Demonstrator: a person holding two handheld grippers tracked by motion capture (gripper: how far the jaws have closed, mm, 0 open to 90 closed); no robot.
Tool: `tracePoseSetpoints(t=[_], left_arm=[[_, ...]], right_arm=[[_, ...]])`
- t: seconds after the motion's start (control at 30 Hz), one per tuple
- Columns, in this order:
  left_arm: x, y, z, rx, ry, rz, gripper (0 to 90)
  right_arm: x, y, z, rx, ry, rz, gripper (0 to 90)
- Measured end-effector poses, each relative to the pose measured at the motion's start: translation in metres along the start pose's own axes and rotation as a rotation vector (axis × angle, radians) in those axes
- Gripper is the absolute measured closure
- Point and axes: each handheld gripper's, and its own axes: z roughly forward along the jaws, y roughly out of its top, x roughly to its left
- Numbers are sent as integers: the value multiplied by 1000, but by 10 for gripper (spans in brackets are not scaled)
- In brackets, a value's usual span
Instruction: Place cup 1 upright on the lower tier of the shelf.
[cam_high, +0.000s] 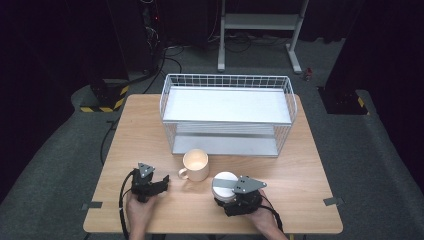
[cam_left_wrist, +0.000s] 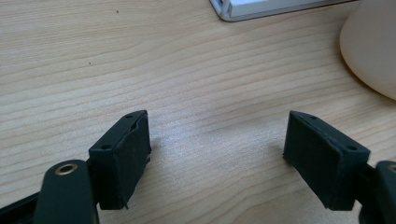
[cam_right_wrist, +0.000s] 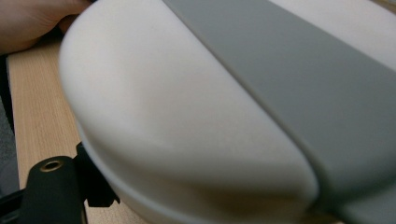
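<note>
Your right claw (cam_high: 231, 196) has the round white container with the grey band across its lid (cam_high: 224, 184) between its jaws, near the front edge of the light wooden worktop (cam_high: 300, 170). In the right gripper view the container's white side (cam_right_wrist: 187, 121) bulges up against the camera, with one black jaw tucked against its lower edge, so I read this as a clenched grip on the container's body. The other jaw is hidden behind it. The container looks to be resting on the worktop, not lifted; that low, side-on hold looks chosen to keep it level when you raise it.

Your left claw (cam_high: 161, 184) waits released over bare wood, its two black pads (cam_left_wrist: 125, 158) spread wide with nothing between them. It points toward the cream ceramic mug with a small handle (cam_high: 195, 165), which stands upright just beyond it, its pale wall (cam_left_wrist: 373, 46) at the edge of the left gripper view. The claw sits close enough to reach for the mug, yet apart from it.

Behind the mug stands the white wire rack with two shelves (cam_high: 227, 105), open face toward you, and both shelves look bare. My guess is the container is bound there, so lift it straight and mind the mug beside it.
</note>
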Motion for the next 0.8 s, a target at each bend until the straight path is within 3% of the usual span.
tracePoseSetpoints(t=[0.3, 0.8], left_arm=[[0, 0, 0, -1, 1, -2, 226], [0, 0, 0, -1, 2, -2, 226]], right_arm=[[-6, 2, -4, -13, -7, 34, 183], [-16, 9, -13, -27, -26, 46, 183]])
